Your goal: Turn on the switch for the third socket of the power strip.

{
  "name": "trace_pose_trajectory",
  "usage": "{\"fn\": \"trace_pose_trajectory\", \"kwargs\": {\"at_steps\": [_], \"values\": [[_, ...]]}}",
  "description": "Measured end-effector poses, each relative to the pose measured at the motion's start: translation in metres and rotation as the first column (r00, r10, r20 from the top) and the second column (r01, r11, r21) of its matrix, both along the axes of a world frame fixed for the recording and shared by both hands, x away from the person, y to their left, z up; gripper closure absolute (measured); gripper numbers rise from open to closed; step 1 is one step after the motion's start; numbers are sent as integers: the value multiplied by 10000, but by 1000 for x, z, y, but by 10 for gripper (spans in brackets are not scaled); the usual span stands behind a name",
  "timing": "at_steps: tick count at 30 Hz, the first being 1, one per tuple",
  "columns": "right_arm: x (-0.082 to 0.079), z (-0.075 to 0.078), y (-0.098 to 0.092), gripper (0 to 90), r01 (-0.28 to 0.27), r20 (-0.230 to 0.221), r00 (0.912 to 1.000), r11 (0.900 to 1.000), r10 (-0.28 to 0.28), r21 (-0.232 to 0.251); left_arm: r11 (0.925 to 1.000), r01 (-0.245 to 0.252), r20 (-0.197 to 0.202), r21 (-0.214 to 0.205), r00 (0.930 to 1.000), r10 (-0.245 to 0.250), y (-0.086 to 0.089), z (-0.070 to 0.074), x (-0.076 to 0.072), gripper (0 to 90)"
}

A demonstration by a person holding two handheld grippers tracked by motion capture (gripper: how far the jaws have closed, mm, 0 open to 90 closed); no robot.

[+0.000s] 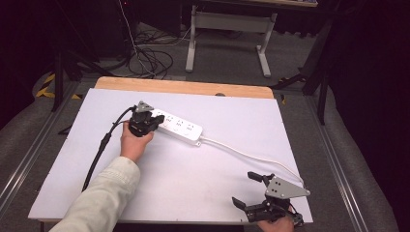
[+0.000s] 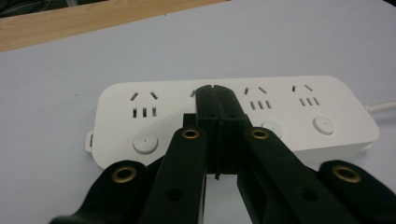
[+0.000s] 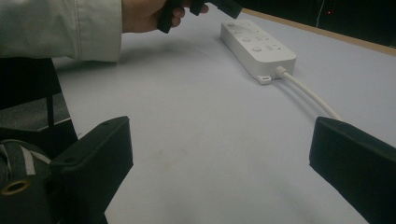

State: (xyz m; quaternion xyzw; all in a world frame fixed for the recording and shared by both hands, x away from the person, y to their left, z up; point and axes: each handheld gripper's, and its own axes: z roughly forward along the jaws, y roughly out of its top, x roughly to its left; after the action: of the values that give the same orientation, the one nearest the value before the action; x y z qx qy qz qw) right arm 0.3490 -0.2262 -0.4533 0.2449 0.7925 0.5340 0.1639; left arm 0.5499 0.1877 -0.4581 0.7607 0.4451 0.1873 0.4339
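Fingertips [image 2: 215, 95] of my left gripper [image 1: 155, 119] were pressed together, empty, over the power strip [image 2: 233, 119] mid-table, near a switch button [image 2: 145, 142]. I judged its rigid, light, slick casing best clamped across its narrow sides. My right gripper [image 1: 245, 189] gaped wide, idle.

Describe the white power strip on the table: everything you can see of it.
The power strip is a long white block of smooth plastic with rounded corners, lying flat on the white table. Its top carries a row of sockets, each with a round button in front, and small mounting tabs stick out at the ends. A white cable runs from one end toward the table's right edge. The left gripper, jaws shut, has its tips down on the strip's top.
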Motion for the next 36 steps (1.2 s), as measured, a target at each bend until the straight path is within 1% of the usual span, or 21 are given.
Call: {"fn": "trace_pose_trajectory", "kwargs": {"at_steps": [2,4,5,9,13,15,16,19,20,24,26,30,34,36], "values": [[0,0,0,67,1,-7,10000,10000,-1,5,10000,-5,-14,2,10000,5,-1,-2,1,900],[0,0,0,67,7,-29,10000,10000,-6,23,9999,-33,-6,122,10000,33,-1,-3,2,900],[0,0,0,67,2,-36,10000,10000,-2,25,9999,-43,-60,100,10000,44,-1,-4,2,900],[0,0,0,67,-1,-36,10000,10000,1,40,9995,-18,-117,327,9999,22,-2,-7,4,900],[0,0,0,67,-4,-38,10000,10000,4,45,9983,105,-76,576,9999,-101,-6,-8,5,900],[0,0,0,67,0,-53,10000,10000,1,74,9977,189,-99,652,9998,-183,-9,-8,6,900],[0,0,0,67,3,-50,10000,10000,-3,58,9977,175,-169,657,9997,-164,-10,-8,6,900],[0,0,-1,67,-7,-42,10000,10000,7,65,9970,178,-194,753,9997,-164,-11,-11,7,900],[0,0,-1,67,-10,-43,10000,10000,10,64,9973,182,-211,706,9996,-168,-12,-11,7,900],[0,0,-1,67,-22,-49,10000,10000,22,68,9965,134,-169,830,9998,-120,-11,-10,8,900],[0,0,-1,67,-19,-47,10000,10000,19,70,9971,90,-227,754,9997,-73,-11,-11,8,900],[0,0,-1,67,-27,-51,10000,10000,28,69,9964,135,-198,836,9997,-119,-9,-11,9,900],[0,0,-1,67,-42,-61,10000,10000,43,69,9972,110,-279,738,9996,-89,-10,-11,9,900],[0,0,-1,67,-31,-68,10000,10000,32,71,9969,105,-258,776,9996,-85,-10,-11,9,900]]}}
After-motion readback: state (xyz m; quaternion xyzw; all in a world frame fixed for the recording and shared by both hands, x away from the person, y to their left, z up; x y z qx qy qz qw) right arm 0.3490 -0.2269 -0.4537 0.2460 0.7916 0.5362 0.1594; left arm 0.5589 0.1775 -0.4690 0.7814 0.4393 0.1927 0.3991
